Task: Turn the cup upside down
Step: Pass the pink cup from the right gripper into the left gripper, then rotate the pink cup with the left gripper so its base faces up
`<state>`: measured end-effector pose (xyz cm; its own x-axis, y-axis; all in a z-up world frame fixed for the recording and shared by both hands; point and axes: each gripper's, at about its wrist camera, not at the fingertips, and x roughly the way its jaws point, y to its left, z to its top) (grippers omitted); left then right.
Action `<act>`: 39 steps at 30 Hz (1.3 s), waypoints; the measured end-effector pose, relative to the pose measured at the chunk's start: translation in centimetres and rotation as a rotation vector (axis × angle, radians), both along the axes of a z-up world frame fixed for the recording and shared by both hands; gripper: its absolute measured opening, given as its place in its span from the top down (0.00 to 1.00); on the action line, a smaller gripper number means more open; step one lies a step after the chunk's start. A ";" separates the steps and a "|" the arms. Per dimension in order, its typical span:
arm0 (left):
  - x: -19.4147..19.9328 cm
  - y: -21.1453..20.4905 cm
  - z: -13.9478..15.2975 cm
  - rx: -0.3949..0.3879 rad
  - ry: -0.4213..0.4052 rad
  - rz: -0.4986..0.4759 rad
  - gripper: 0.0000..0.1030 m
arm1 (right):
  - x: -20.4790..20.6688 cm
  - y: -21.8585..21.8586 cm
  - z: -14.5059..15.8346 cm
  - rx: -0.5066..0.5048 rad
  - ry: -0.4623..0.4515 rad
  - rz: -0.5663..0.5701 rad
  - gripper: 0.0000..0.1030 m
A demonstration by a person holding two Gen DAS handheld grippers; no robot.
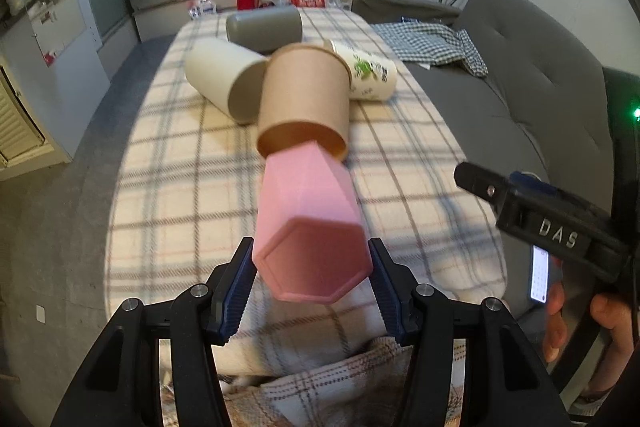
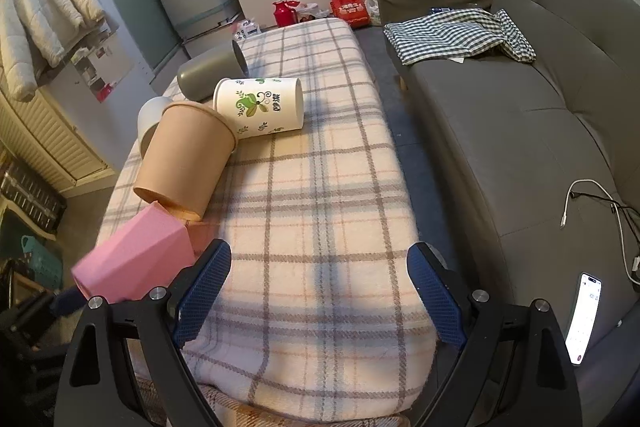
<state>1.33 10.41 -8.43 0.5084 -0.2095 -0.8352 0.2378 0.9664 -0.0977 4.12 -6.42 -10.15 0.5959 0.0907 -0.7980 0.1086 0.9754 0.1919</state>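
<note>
My left gripper is shut on a pink faceted cup, held on its side above the plaid-covered table, its flat base toward the camera. The pink cup also shows at the lower left of the right wrist view. Its far end touches or overlaps the base of a brown paper cup lying on its side. My right gripper is open and empty above the table's near end; it also shows in the left wrist view at the right.
A cream cup, a grey cup and a white cup with green leaf print lie on their sides behind the brown cup. A grey sofa with a checked cloth, cables and a phone stands to the right.
</note>
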 end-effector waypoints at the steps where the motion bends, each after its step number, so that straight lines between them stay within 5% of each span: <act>1: 0.1 0.0 0.1 0.003 0.000 0.001 0.45 | 0.0 0.0 0.0 -0.001 0.001 0.001 0.12; 17: 1.8 -0.7 1.9 0.000 -0.009 -0.024 0.46 | -0.1 0.2 0.1 -0.007 0.006 0.000 0.13; 27: 2.1 -1.6 0.6 0.023 0.099 -0.040 0.46 | 0.2 0.3 -0.3 -0.008 0.018 0.000 0.12; 39: 4.0 -1.4 0.2 0.003 0.027 -0.030 0.46 | 0.2 0.3 -0.1 -0.021 0.017 -0.005 0.13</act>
<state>5.32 8.99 -8.19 0.4791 -0.2219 -0.8492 0.2639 0.9592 -0.1018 4.29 -6.13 -10.22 0.5825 0.0713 -0.8097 0.1161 0.9786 0.1697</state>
